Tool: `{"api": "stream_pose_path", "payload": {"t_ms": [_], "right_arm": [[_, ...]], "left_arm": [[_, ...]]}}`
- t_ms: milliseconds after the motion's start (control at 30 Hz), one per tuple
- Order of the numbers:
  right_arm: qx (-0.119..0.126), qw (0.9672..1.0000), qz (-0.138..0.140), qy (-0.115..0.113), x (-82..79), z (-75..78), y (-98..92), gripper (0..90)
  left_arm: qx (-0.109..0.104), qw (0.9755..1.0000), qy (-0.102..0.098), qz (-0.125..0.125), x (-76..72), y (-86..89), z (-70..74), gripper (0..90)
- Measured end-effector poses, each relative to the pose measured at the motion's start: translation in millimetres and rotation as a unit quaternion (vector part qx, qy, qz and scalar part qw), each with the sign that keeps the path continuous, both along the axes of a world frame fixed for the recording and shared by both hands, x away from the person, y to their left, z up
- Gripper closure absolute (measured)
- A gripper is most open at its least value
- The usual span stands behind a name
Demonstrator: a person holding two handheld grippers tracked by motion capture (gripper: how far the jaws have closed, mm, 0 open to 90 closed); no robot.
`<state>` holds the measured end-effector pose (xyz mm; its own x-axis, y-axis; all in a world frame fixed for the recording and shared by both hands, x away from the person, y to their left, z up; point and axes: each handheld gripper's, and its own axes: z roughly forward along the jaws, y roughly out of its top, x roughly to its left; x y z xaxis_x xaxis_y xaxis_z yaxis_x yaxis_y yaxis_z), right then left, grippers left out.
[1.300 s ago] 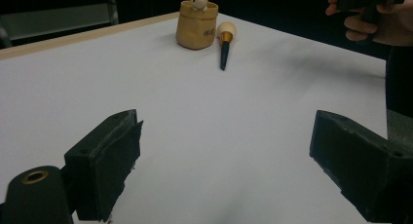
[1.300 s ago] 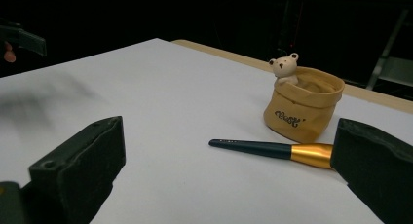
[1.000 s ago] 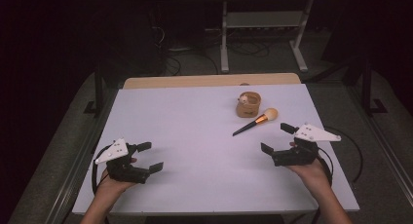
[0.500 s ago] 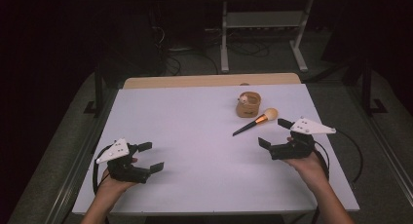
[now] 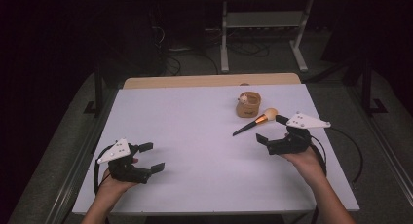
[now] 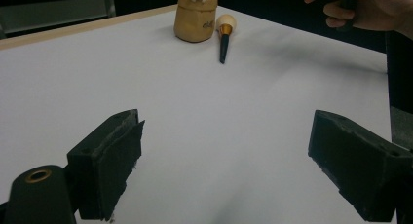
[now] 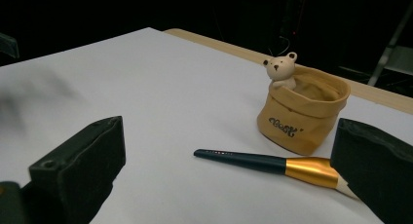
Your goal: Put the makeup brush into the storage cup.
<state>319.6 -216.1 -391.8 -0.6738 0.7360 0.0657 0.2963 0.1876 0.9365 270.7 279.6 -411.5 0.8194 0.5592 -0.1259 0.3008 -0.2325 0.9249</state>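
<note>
A tan bag-shaped pot point(image 5: 248, 105) with a small bear figure at its rim stands at the table's far right. It also appears in the left gripper view point(image 6: 196, 20) and in the right gripper view point(image 7: 304, 114). A makeup brush point(image 5: 254, 122) with a dark handle, gold ferrule and pale bristles lies just in front of the pot point(image 6: 224, 39) point(image 7: 263, 161). My right gripper point(image 5: 271, 129) is open, just right of the brush's bristle end, its jaws wide on either side of the brush point(image 7: 229, 177). Near the front left my left gripper point(image 5: 152, 158) is open with nothing in it point(image 6: 229, 173).
A white sheet point(image 5: 195, 131) covers the table, with a wooden strip point(image 5: 209, 81) along the far edge. A metal stand point(image 5: 263, 39) and cables sit on the floor beyond. The hand point(image 6: 367, 9) holding the right gripper appears top right in the left gripper view.
My right gripper has moved forward and slightly left, closer to the brush's bristle end. The left gripper, brush and pot have stayed put.
</note>
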Motion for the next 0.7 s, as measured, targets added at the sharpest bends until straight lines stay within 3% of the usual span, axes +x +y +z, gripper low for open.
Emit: {"api": "stream_pose_path", "payload": {"t_ms": [700], "right_arm": [[-0.012, 0.9999, 0.007, 0.005, 21.6, 3.3, 9.5, 0.0]], "left_arm": [[0.0, 1.0, 0.001, 0.0, -0.1, 0.3, 0.2, 11.9]]}}
